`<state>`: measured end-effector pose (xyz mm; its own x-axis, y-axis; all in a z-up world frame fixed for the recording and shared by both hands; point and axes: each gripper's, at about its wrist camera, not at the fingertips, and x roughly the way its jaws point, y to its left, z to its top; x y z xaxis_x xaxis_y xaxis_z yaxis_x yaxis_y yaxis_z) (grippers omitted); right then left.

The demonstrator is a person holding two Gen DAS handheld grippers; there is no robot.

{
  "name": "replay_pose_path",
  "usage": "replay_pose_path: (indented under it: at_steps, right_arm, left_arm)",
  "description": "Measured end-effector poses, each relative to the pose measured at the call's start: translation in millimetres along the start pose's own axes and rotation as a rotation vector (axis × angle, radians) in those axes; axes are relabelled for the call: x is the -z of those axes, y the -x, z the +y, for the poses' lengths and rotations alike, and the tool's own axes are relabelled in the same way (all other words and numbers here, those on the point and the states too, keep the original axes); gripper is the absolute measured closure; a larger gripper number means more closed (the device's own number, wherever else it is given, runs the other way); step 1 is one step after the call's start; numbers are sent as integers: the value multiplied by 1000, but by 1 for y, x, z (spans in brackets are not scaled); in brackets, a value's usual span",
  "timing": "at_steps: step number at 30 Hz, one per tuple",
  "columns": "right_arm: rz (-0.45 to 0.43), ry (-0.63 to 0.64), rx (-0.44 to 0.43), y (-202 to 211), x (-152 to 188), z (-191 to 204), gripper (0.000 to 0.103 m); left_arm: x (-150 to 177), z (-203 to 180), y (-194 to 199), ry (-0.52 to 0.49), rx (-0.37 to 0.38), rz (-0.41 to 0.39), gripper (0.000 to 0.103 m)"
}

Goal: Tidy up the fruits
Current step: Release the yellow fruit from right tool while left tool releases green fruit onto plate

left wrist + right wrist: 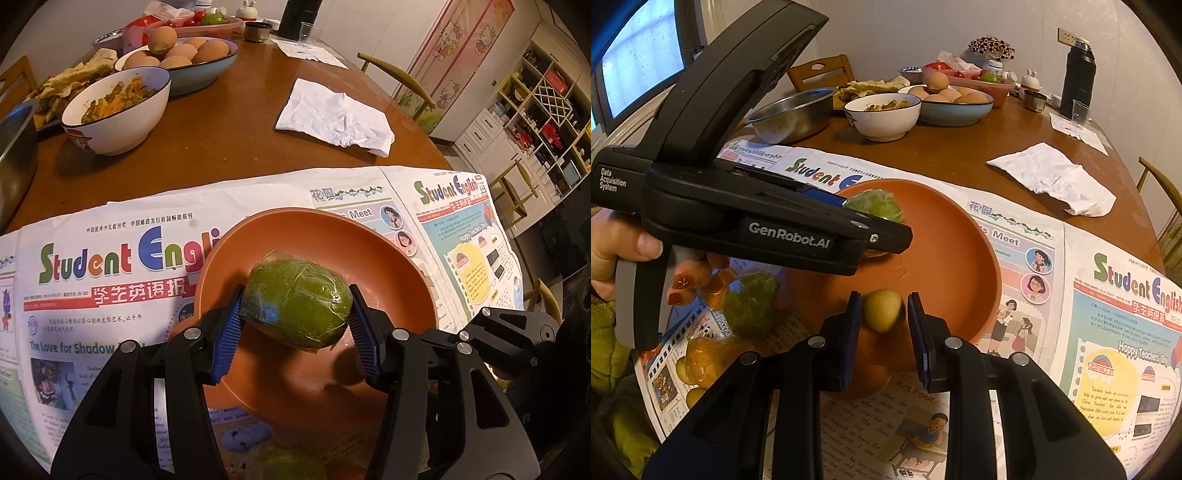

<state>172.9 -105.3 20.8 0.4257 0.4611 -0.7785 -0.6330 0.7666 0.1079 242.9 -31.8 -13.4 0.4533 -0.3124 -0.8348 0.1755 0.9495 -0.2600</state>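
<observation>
My left gripper (296,290) is shut on a green fruit wrapped in clear film (291,314), its blue pads pressing both sides, just above the orange plate (388,258). In the right wrist view the same wrapped fruit (881,206) shows behind the left gripper's black body. My right gripper (884,297) is shut on a small yellow-green fruit (884,312) over the near rim of the orange plate (953,258). Several more fruits lie on the newspaper left of the plate: a wrapped green one (750,306), small orange ones (716,282) and a yellowish one (701,362).
Newspaper (110,258) covers the near part of the round wooden table (240,122). Farther back stand a white bowl of food (118,110), a blue bowl of eggs (207,70), a steel bowl (794,114), a crumpled tissue (336,114), a black flask (1076,74) and a plastic cup (1080,110). A hand (624,251) holds the left gripper.
</observation>
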Motion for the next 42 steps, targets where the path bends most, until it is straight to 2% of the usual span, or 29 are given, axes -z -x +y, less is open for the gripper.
replay_pose_path:
  at_steps: [4,17,25,32,34,38,40,42]
  right_arm:
    - [-5,-3,-3,2,0,1,73]
    - [-21,-6,-16,13,6,6,69]
    - [-32,-17,-14,19,8,7,64]
    - [-46,-33,-13,24,9,7,58]
    - [-52,-36,-10,26,9,7,53]
    - [-63,-36,2,30,10,8,51]
    - [-67,-40,7,31,9,8,45]
    - [-73,-45,11,33,9,7,44]
  left_arm:
    - [-1,0,0,2,0,1,57]
    - [-1,-1,1,3,-3,-2,57]
    - [-4,-3,16,2,-5,-40,56]
    - [-2,-3,31,9,-17,-76,51]
    - [-1,-2,35,13,-23,-88,48]
    - [0,-2,41,20,-35,-105,43]
    - [1,-2,45,23,-38,-112,40]
    - [2,-3,48,21,-38,-119,38]
